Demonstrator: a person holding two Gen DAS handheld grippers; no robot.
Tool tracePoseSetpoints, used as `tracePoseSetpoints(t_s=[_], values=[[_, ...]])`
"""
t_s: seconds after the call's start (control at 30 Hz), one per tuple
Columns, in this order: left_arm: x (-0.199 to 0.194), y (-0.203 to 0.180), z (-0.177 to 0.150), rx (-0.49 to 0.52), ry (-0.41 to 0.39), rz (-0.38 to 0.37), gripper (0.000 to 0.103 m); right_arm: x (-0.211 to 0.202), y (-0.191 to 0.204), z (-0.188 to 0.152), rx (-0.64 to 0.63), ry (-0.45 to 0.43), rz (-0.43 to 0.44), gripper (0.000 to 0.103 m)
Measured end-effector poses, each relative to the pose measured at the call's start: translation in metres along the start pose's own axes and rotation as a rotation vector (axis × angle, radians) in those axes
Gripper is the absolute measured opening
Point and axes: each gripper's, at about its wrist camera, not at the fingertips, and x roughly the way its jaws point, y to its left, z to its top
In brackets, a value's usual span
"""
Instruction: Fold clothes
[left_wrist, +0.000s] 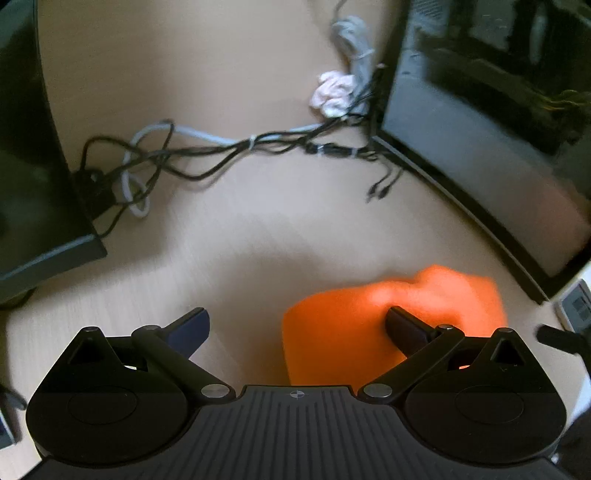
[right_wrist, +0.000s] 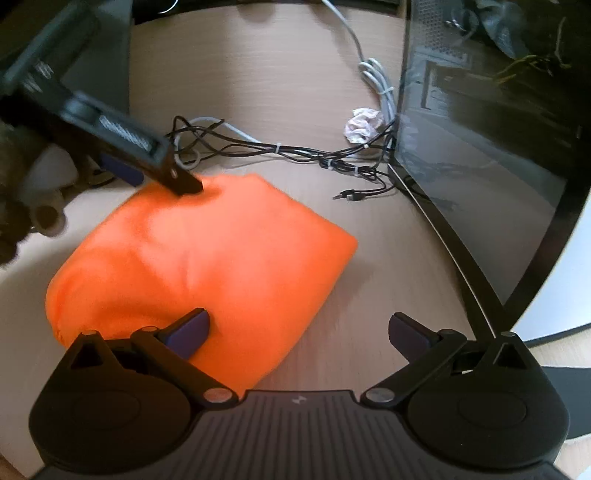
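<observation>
In the right wrist view, the right gripper (right_wrist: 299, 332) is seen nearest, its jaws spread wide apart and clamped on nothing. Its left finger (right_wrist: 192, 328) is laid over the near edge of the orange garment (right_wrist: 207, 258), while the other finger is seen over bare desk (right_wrist: 369, 295); contact cannot be told for certain. The garment is bundled into a rounded, roughly folded heap and is spread on the pale wooden desk between the two grippers.

At the garment's far left corner the left gripper (right_wrist: 162, 173) is seen from outside, with one dark fingertip pressed onto or just above the cloth. In the left wrist view, the left gripper (left_wrist: 297, 326) is likewise shown with its jaws wide apart; its right finger (left_wrist: 406, 328) is set over the orange garment (left_wrist: 351, 325) and its left finger over bare desk. Nothing is gripped.

Beyond the garment, a tangle of black and grey cables (right_wrist: 295, 151) is strung across the desk, with loose plug ends lying near the base of a dark computer case (right_wrist: 480, 129) at the right. A crumpled white tissue (right_wrist: 364, 123) is seen just beside that case, among the cables. At the far left, in the left wrist view, another dark box-like object (left_wrist: 33, 166) is stood, too blurred to be named.
</observation>
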Motion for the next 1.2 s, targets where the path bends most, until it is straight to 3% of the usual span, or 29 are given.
tracePoseSetpoints(t_s=[0.13, 0.23, 0.33, 0.4, 0.53, 0.63, 0.7, 0.8, 1.0, 1.2], values=[[0.000, 0.030, 0.000, -0.139, 0.030, -0.013, 0.103, 0.002, 0.006, 0.002, -0.010, -0.011, -0.017, 0.102], [-0.026, 0.044, -0.003, -0.224, 0.001, -0.120, 0.103, 0.005, 0.008, 0.003, -0.029, -0.011, -0.032, 0.102], [-0.037, 0.037, -0.011, -0.206, 0.015, -0.275, 0.103, 0.007, 0.005, 0.002, -0.016, -0.010, -0.027, 0.102], [-0.027, 0.020, -0.018, -0.127, 0.087, -0.281, 0.103, 0.005, 0.001, 0.004, 0.005, -0.011, -0.011, 0.102], [-0.021, -0.002, -0.033, -0.044, 0.093, -0.181, 0.103, -0.014, -0.017, 0.018, 0.088, -0.055, 0.017, 0.102], [-0.026, -0.010, -0.035, -0.036, 0.080, -0.146, 0.103, -0.016, -0.026, 0.029, 0.108, -0.079, -0.038, 0.102], [-0.031, -0.013, -0.037, -0.044, 0.071, -0.124, 0.103, -0.002, -0.024, 0.033, 0.078, -0.041, -0.088, 0.102], [-0.042, -0.014, -0.049, -0.072, 0.054, -0.090, 0.103, 0.020, -0.001, 0.033, 0.010, -0.001, -0.049, 0.102], [-0.083, 0.032, -0.090, -0.235, 0.015, 0.053, 0.103, 0.064, 0.048, 0.034, -0.126, 0.076, 0.032, 0.102], [-0.117, 0.112, -0.109, -0.413, -0.015, 0.239, 0.103, 0.107, 0.131, 0.070, -0.267, 0.039, 0.179, 0.102]])
